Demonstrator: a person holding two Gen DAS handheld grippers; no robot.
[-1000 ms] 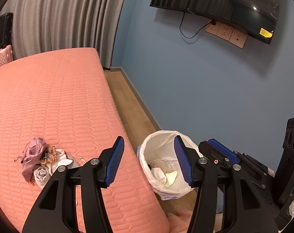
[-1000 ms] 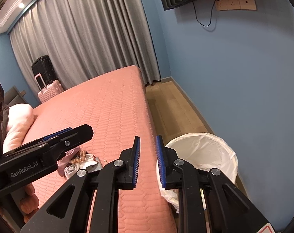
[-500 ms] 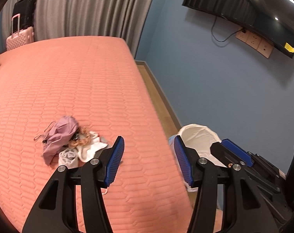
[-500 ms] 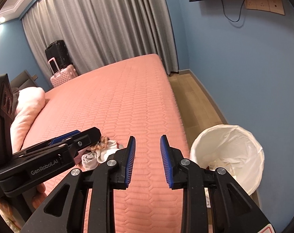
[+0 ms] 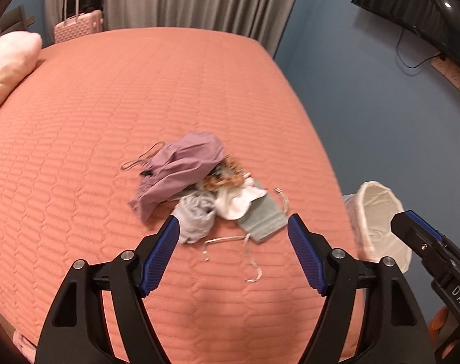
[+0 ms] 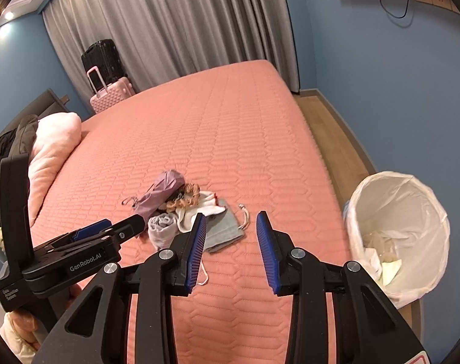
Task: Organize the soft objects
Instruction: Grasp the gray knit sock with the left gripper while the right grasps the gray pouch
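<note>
My left gripper [image 5: 233, 244] has its jaws opening, already wide, with nothing pressed between the ribbed blue pads [image 5: 159, 256]; only quilted bedcover shows in the gap. My right gripper [image 6: 231, 250] is opening too, at a narrower spread, and it also holds nothing.

Just past the left pads, toward twelve o'clock, lies the small heap of soft things on the bed [image 5: 78, 121]. Nearest me is a flat grey-green pouch [image 5: 261, 217] of felt-like cloth, its thin pale drawstring [image 5: 251, 257] trailing loosely toward six. At about eleven from it sits a rolled grey sock [image 5: 196, 212], crumpled and ribbed. A white cloth [image 5: 240, 200] with a soft, fleecy look is bunched between sock and pouch, partly over the pouch. Behind that is a curly tan tuft [image 5: 226, 177]; I cannot tell what it is. At the far side, a mauve drawstring bag [image 5: 181, 166] of smooth thin fabric slumps in folds, its dark cord looping toward nine.

The bedcover is salmon pink, stitched in long hexagon-like cells. At three o'clock, off the bed's edge, stands a round bin [image 6: 400, 236] lined with a crinkled white plastic bag, scraps at its bottom. At ten, a puffy pale pink pillow [image 6: 53, 148]. Beyond the bed at eleven, a ribbed pink suitcase [image 6: 111, 95] stands before pleated grey curtains [image 6: 169, 24].
</note>
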